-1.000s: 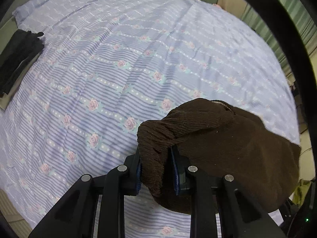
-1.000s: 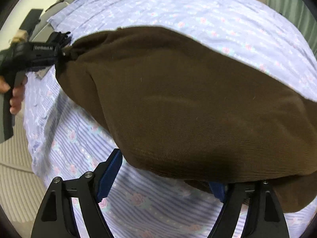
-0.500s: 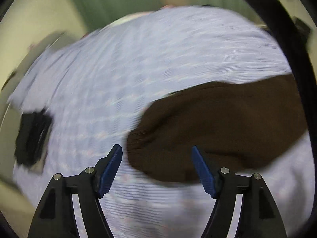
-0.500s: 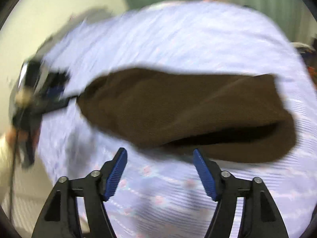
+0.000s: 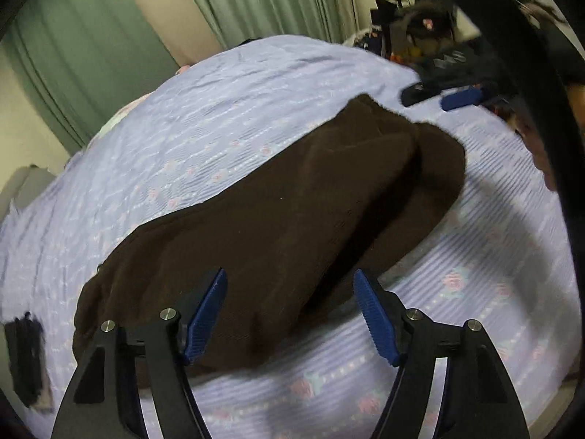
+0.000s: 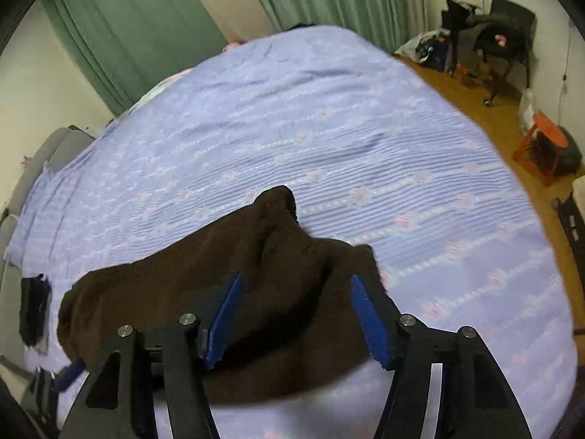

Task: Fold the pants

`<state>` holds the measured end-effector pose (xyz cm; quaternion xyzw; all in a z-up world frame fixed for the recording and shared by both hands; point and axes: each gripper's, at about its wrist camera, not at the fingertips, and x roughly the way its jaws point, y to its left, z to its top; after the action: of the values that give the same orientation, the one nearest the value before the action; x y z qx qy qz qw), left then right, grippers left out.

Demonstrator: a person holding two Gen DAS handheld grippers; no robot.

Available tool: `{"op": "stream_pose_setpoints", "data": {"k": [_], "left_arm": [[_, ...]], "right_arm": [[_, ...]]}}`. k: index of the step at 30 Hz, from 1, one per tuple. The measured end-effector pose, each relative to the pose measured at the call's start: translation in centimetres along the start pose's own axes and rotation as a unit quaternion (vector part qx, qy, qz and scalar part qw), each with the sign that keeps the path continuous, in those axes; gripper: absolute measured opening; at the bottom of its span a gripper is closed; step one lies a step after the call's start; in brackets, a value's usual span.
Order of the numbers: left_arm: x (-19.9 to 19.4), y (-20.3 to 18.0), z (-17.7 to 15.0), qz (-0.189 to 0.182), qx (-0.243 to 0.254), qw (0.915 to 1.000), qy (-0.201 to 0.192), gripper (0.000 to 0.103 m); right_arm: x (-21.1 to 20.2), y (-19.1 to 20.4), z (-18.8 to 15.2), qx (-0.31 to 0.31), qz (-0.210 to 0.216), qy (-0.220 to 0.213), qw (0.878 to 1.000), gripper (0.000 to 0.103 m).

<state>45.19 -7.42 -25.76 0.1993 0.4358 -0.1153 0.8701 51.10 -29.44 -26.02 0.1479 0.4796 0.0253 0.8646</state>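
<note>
The dark brown pants (image 5: 278,219) lie folded in a long bundle on the lilac flowered bedspread (image 5: 219,117). My left gripper (image 5: 290,314) is open and empty, held just above the near edge of the pants. In the right wrist view the pants (image 6: 226,285) lie across the lower middle. My right gripper (image 6: 296,322) is open and empty above them. The right gripper's blue pad (image 5: 464,97) shows at the far end of the pants in the left wrist view.
A small black folded cloth (image 6: 33,307) lies at the bed's left edge. Green curtains (image 6: 146,25) hang behind the bed. A wooden floor (image 6: 512,135) with a chair, bags and an orange crate (image 6: 544,150) is to the right.
One second ago my left gripper was shut on the pants' corner and held them up. It opened and let go. Both grippers have drawn back, and the pants now lie on the bed.
</note>
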Motion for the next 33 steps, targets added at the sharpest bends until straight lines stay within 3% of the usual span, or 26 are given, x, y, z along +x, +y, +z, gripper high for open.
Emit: {"op": "stream_pose_setpoints", "data": {"k": [3, 5, 8, 10, 13, 19, 21, 23, 24, 28, 30, 33], "left_arm": [[1.5, 0.1, 0.5, -0.002, 0.002, 0.9999, 0.016, 0.071], [2.0, 0.5, 0.8, -0.004, -0.006, 0.9997, 0.022, 0.071], [2.0, 1.2, 1.2, -0.005, -0.023, 0.9994, 0.024, 0.071], [2.0, 1.8, 1.4, -0.008, -0.034, 0.9991, 0.021, 0.071], [2.9, 1.2, 1.5, -0.026, -0.047, 0.9982, 0.027, 0.073], [6.4, 0.3, 0.9, -0.056, -0.044, 0.994, 0.083, 0.076], [7.0, 0.1, 0.7, -0.06, -0.044, 0.993, 0.092, 0.077], [7.0, -0.2, 0.8, -0.059, -0.04, 0.9929, 0.095, 0.077], [6.7, -0.3, 0.9, -0.059, -0.04, 0.9929, 0.096, 0.077], [3.2, -0.1, 1.5, -0.073, -0.046, 0.9946, 0.058, 0.078], [1.6, 0.0, 2.2, -0.074, -0.052, 0.9955, 0.03, 0.083], [1.4, -0.5, 3.0, -0.071, -0.057, 0.9957, 0.016, 0.083]], "right_arm": [[2.8, -1.2, 0.3, 0.019, 0.0, 0.025, 1.0, 0.059], [4.6, -1.4, 0.6, 0.038, 0.008, 0.048, 0.998, 0.039], [4.0, -1.1, 0.0, 0.025, -0.021, 0.04, 0.999, 0.022], [0.6, -1.7, -0.7, 0.038, -0.01, 0.001, 0.999, 0.022], [-3.4, -2.4, -1.9, 0.036, -0.029, -0.033, 0.998, 0.022], [-0.3, -5.3, -4.4, 0.052, -0.056, 0.041, 0.996, 0.023], [0.5, -6.0, -5.4, 0.062, -0.064, 0.066, 0.994, 0.032], [-0.2, -6.6, -6.1, 0.086, -0.058, 0.062, 0.993, 0.054], [-0.8, -6.8, -6.2, 0.095, -0.059, 0.058, 0.992, 0.058], [-4.0, -6.7, -6.0, 0.104, -0.031, -0.009, 0.994, 0.088], [-4.2, -5.8, -4.8, 0.072, -0.024, -0.033, 0.997, 0.092], [-2.5, -5.1, -2.6, 0.043, -0.01, -0.034, 0.998, 0.092]]}}
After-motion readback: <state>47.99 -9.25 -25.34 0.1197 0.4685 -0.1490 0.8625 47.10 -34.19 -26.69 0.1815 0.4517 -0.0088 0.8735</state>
